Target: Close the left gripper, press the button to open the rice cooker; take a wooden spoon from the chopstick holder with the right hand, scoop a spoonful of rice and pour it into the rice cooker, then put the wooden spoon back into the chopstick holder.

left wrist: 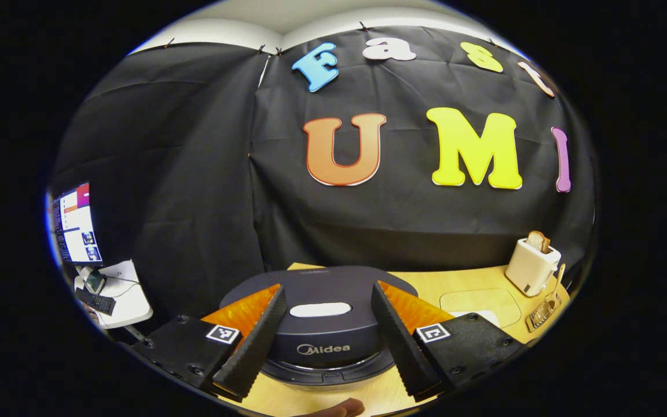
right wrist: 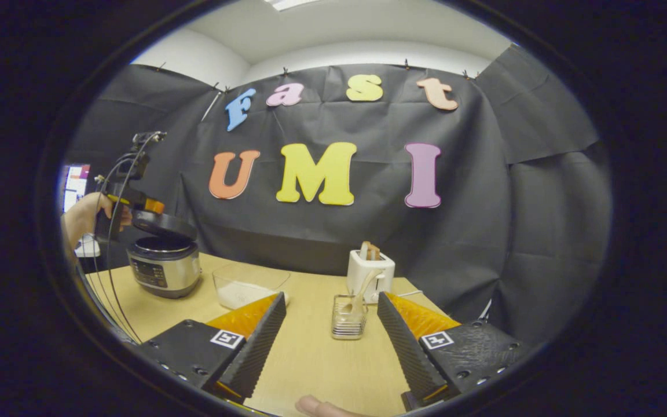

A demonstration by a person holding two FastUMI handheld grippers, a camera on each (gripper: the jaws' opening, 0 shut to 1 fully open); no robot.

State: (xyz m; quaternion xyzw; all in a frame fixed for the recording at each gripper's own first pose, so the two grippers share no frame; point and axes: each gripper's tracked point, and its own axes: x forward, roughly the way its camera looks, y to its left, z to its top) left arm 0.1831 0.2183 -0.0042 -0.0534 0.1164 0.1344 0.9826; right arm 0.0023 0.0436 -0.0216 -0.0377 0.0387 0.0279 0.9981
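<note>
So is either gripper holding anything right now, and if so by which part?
Nothing is held. The left gripper has its jaws open over the rice cooker lid, and the right gripper is open short of the chopstick holder with the wooden spoon.

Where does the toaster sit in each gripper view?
Left gripper view: the toaster stands at the far right on the table, a bread slice poking out, behind the chopstick holder.
Right gripper view: the toaster is near the centre, just behind the chopstick holder.
Shared landmark: the rice cooker.
</note>
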